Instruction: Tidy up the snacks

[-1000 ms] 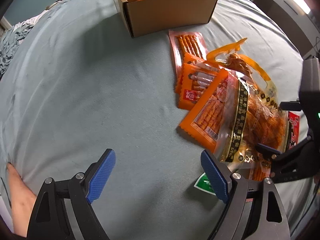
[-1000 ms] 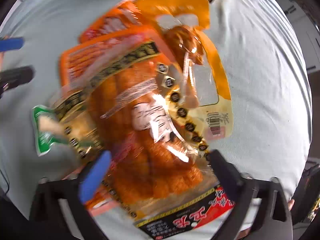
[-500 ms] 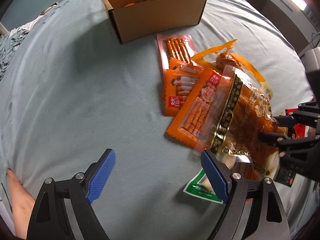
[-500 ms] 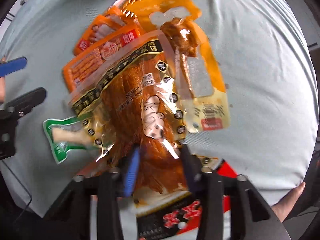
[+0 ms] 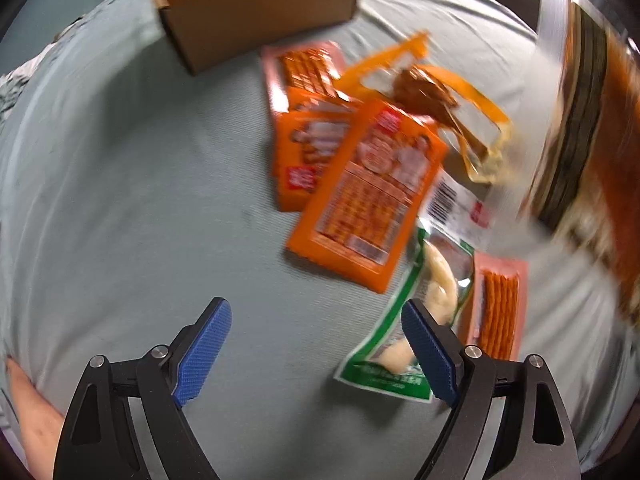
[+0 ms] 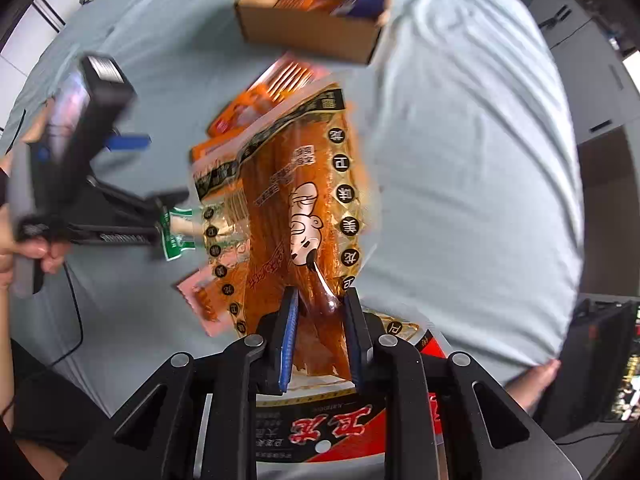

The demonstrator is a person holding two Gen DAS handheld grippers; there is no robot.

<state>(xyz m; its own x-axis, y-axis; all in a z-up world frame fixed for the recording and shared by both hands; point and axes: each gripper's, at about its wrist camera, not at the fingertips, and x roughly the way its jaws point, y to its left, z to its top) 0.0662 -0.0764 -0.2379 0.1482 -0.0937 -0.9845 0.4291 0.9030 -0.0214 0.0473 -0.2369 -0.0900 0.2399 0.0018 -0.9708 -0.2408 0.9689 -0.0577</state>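
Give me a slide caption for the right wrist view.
Right hand-held gripper clamps a large orange snack bag, raised above the grey sheet before the cardboard box.

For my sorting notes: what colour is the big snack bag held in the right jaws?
Mostly translucent orange, with a black-and-gold patterned band: the big snack bag, clearest in the right wrist view.

Right gripper [image 6: 320,304] has just closed its fingers, pinching something; left gripper [image 5: 316,344] gapes downward.

Counting it up: one cardboard box [image 5: 256,12], two grippers, and seven loose snack packs that I can make out. That's one big orange strip bag [image 6: 296,208], two orange rectangular packs, two pink stick packs, one green-edged pack [image 5: 404,336] and one orange-framed clear pack [image 5: 432,92].
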